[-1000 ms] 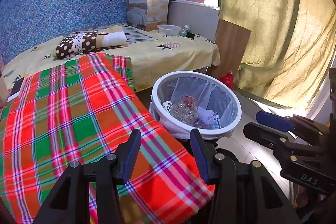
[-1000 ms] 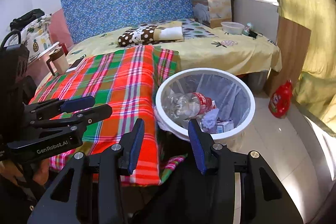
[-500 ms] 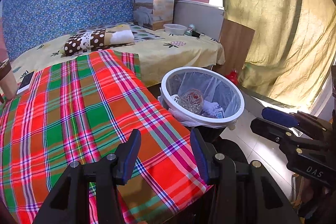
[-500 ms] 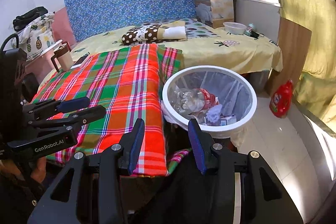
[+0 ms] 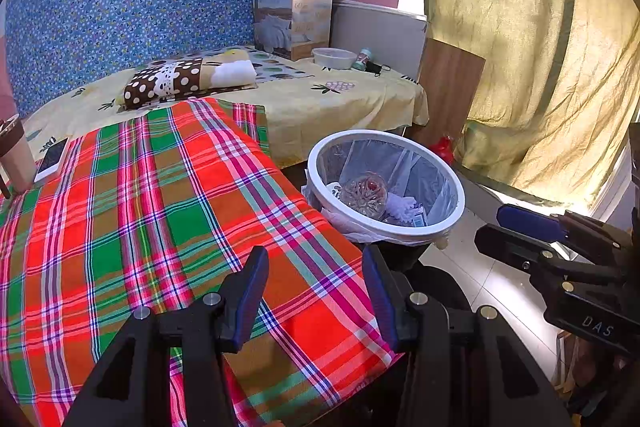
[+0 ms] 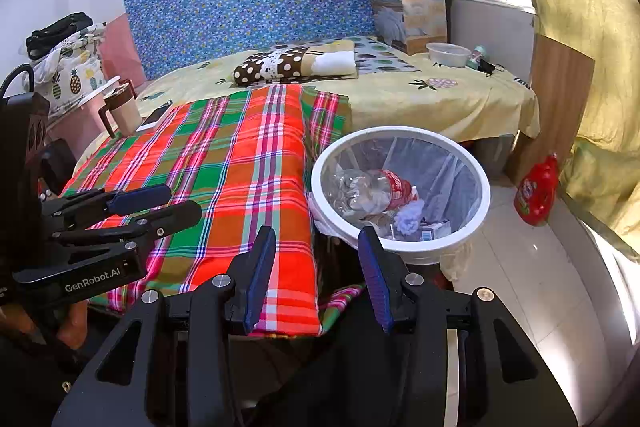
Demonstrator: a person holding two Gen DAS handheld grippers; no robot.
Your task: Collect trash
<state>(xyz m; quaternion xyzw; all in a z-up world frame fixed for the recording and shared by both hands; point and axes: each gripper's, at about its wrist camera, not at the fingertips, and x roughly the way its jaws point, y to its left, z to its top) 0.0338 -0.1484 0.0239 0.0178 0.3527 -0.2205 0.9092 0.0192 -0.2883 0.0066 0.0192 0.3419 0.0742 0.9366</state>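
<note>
Ahead of our tools, the white trash bin [image 6: 400,183] stands on the floor beside the plaid blanket [image 5: 168,211], lined with a clear bag and holding a crushed plastic bottle [image 6: 372,189], a tissue and small cartons. We hold the left tool [image 5: 314,291] and right tool [image 6: 316,271] released, nothing between their blue pads. Farther off, a red bottle [image 6: 536,193] stands by the yellow curtain [image 5: 520,47].

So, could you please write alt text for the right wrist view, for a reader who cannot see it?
A white bin beside a bed holds a plastic bottle and scraps of trash. The right hand-held gripper hangs open and empty in front, the left hand-held gripper over a plaid blanket.
</note>
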